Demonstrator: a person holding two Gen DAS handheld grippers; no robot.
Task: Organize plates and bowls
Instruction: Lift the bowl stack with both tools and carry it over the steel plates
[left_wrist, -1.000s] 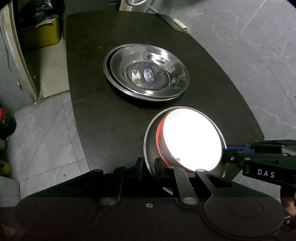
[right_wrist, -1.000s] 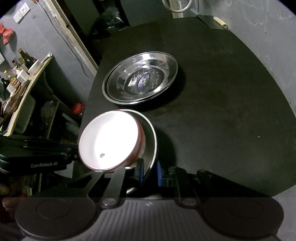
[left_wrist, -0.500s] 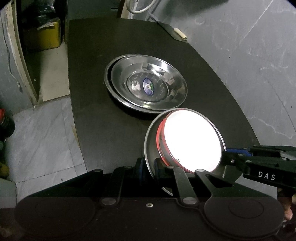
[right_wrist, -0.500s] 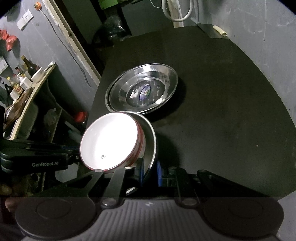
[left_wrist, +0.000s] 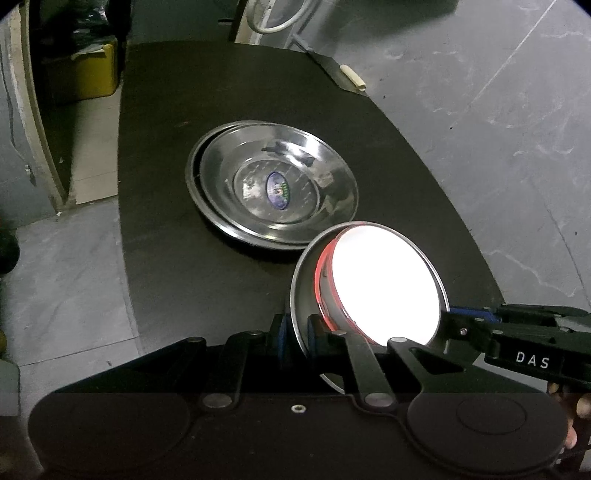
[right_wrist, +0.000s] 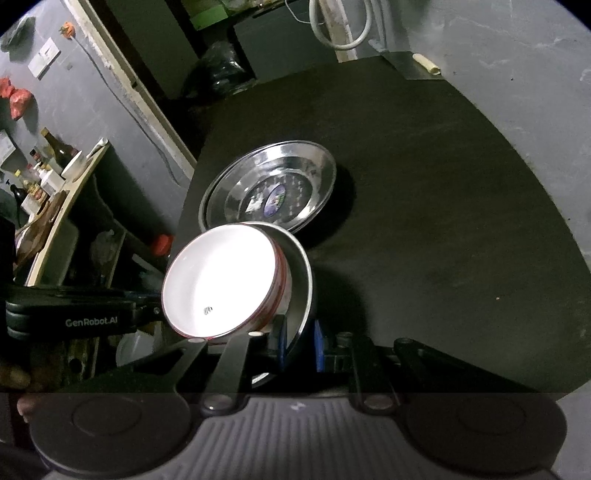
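Black table (left_wrist: 229, 110), yellow bin (left_wrist: 92, 74) — bottles (right_wrist: 55, 147)

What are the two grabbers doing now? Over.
Left gripper and right gripper both shut on steel bowl rim. White bowl inside. Stacked steel plates ahead, path clear.

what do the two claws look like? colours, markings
Both are matte black with flat scissor-style linkage bars, silver pivot rivets and blue pads at the tips. The left claw has a smooth black housing and reads "GenRobot.AI" in grey on its side. The right claw has a grey ribbed housing and a white "DAS" label. No cables or sleeves visible.
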